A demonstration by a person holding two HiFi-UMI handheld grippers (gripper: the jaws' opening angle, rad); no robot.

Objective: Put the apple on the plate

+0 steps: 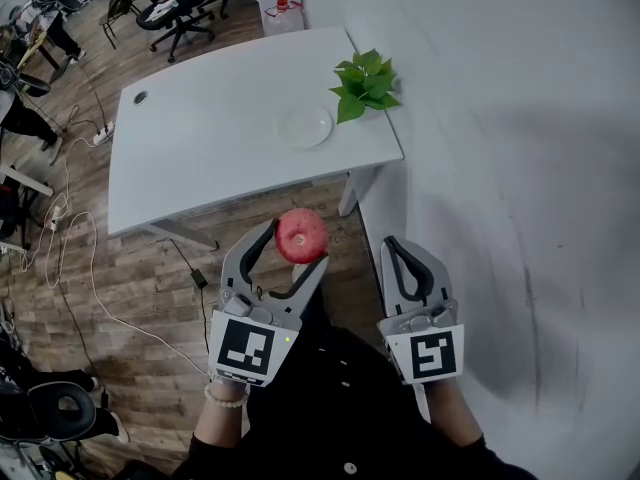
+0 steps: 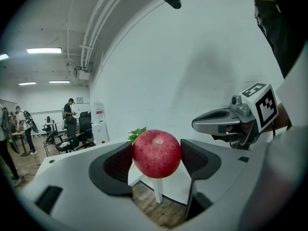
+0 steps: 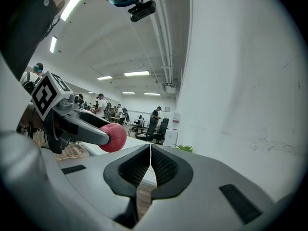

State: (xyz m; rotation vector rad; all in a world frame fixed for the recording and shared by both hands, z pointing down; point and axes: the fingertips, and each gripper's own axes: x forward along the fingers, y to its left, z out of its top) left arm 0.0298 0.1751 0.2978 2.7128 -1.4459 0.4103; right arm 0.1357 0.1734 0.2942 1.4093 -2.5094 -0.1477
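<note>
Apple (image 1: pixel 301 235), red and round, is clamped in the left tongs (image 1: pixel 296 244), whose 2 jaws press on it from either side; in the left gripper view the dark pads (image 2: pixel 118 165) touch the fruit on its left and right flanks, with its dimpled end facing the camera. The apple is held in the air over the wooden floor (image 1: pixel 130 278), on the near side of the white table (image 1: pixel 200 158) and well apart from the plate (image 1: pixel 305 126). That plate, small, round and white, lies on the table towards its right end, its surface bare. Just beyond it, at the table's right corner, stands a leafy green plant (image 1: pixel 365 83), near the plate but not touching it; its pot cannot be made out under the leaves. A small round hole (image 1: pixel 139 97) shows in the table's far left corner. The right tongs (image 1: pixel 398 250) have their jaws together, the ribbed pads meeting along 1 thin line with nothing between them, and they hang just beside the left tongs, close to the pale wall (image 1: pixel 500 168). A white cable (image 1: pixel 80 258) trails over the floor at the left, and black office chairs (image 1: pixel 185 8) stand beyond the table.
</note>
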